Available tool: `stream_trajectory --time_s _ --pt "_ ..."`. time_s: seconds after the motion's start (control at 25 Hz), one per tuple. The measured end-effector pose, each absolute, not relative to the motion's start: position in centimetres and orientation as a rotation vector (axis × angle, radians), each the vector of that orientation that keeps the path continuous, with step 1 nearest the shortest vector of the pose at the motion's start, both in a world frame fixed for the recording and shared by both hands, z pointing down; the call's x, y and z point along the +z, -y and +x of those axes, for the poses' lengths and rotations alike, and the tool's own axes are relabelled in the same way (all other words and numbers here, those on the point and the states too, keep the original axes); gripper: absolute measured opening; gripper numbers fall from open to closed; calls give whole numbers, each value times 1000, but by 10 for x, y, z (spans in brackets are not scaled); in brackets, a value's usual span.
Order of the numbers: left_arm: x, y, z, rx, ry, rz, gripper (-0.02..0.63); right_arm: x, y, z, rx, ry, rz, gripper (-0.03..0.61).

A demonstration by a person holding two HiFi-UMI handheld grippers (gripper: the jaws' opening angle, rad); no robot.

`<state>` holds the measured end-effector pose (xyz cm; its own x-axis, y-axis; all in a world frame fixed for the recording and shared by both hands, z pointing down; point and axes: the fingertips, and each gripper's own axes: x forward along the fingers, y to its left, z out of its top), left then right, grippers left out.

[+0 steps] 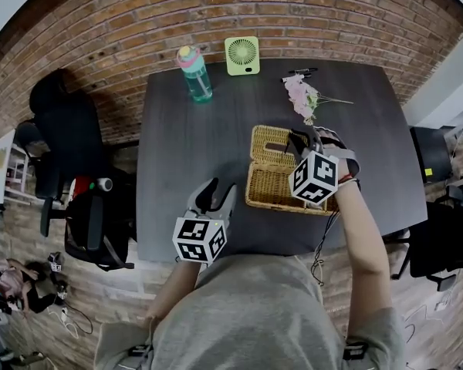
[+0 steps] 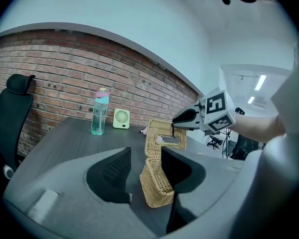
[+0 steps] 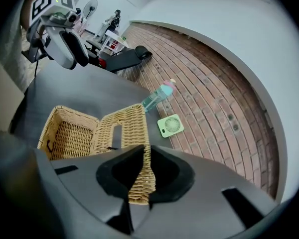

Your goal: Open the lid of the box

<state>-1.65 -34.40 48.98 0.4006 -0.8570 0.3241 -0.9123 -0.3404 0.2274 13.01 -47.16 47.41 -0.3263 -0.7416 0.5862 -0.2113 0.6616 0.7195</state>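
Note:
A wicker box (image 1: 268, 190) stands on the dark table (image 1: 185, 153), near its front edge. Its lid (image 1: 270, 144) is swung up and back on the far side, and it has a slot in it. My right gripper (image 1: 302, 142) is shut on the lid's free edge; in the right gripper view the wicker rim (image 3: 137, 179) is pinched between the pads (image 3: 118, 169). The box's inside (image 3: 69, 138) looks bare. My left gripper (image 1: 217, 194) hovers open, left of the box and apart from it. The left gripper view shows the box (image 2: 156, 184) and raised lid (image 2: 161, 132) beyond the open jaws.
At the table's far edge stand a teal bottle (image 1: 195, 73) and a small green fan (image 1: 242, 55). Pink flowers (image 1: 302, 97) and a pen (image 1: 300, 73) lie at the back right. A black chair (image 1: 62, 129) and a bag (image 1: 96, 223) sit left of the table.

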Motion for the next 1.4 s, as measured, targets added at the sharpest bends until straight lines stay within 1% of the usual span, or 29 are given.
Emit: stream_trajectory --time_s 0.36,0.4,0.44,1.08,1.4 --pt "495 347 -22 210 1552 2260 189 487 496 132 -647 1846 748 35" --pt "495 347 -23 209 1554 2257 189 488 498 132 -651 1841 753 25" --pt "496 348 -23 208 1555 2255 189 489 501 132 -656 1834 758 0" --pt "497 351 -22 202 1556 2252 189 512 502 132 -616 1815 749 0" --pt "493 342 -26 206 1538 2263 189 508 487 130 -586 1827 786 0"
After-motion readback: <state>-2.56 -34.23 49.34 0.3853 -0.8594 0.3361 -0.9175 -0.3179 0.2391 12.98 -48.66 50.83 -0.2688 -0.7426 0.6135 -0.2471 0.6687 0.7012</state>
